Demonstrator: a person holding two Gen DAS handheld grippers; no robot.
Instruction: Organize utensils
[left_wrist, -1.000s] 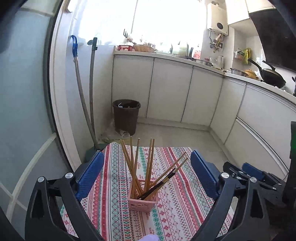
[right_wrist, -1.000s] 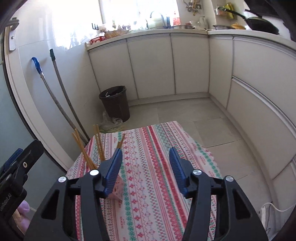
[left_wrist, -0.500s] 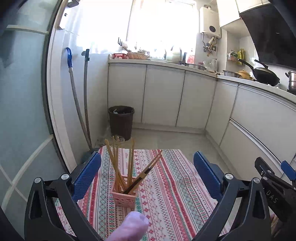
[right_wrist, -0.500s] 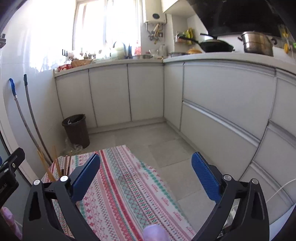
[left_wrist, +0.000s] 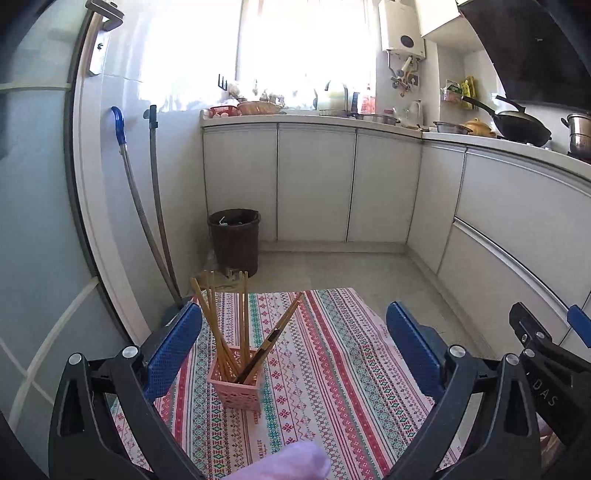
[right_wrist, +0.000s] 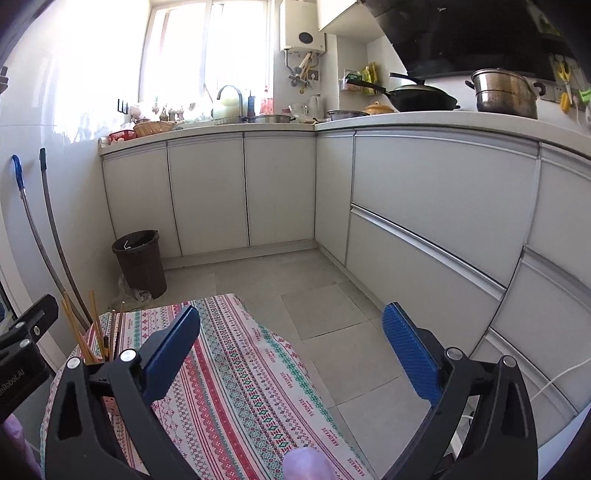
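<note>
Where striped cloth (left_wrist: 332, 369) lies, latticed pink holder (left_wrist: 236, 387).

Chopsticks (left_wrist: 221, 332) stand in basket (left_wrist: 236, 387) on bench (left_wrist: 332, 369), left side. Bin (left_wrist: 234, 240) behind, on floor (left_wrist: 332, 269) by cabinets (left_wrist: 314, 184).

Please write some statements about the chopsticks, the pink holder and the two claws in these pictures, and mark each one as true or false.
1. The chopsticks stand in the pink holder. True.
2. The left claw is shut on a chopstick. False: it is open and holds nothing.
3. The holder lies tipped over on the floor. False: it stands upright on the patterned tablecloth.
4. The right claw is open and empty. True.
5. A dark bin stands by the cabinets. True.
</note>
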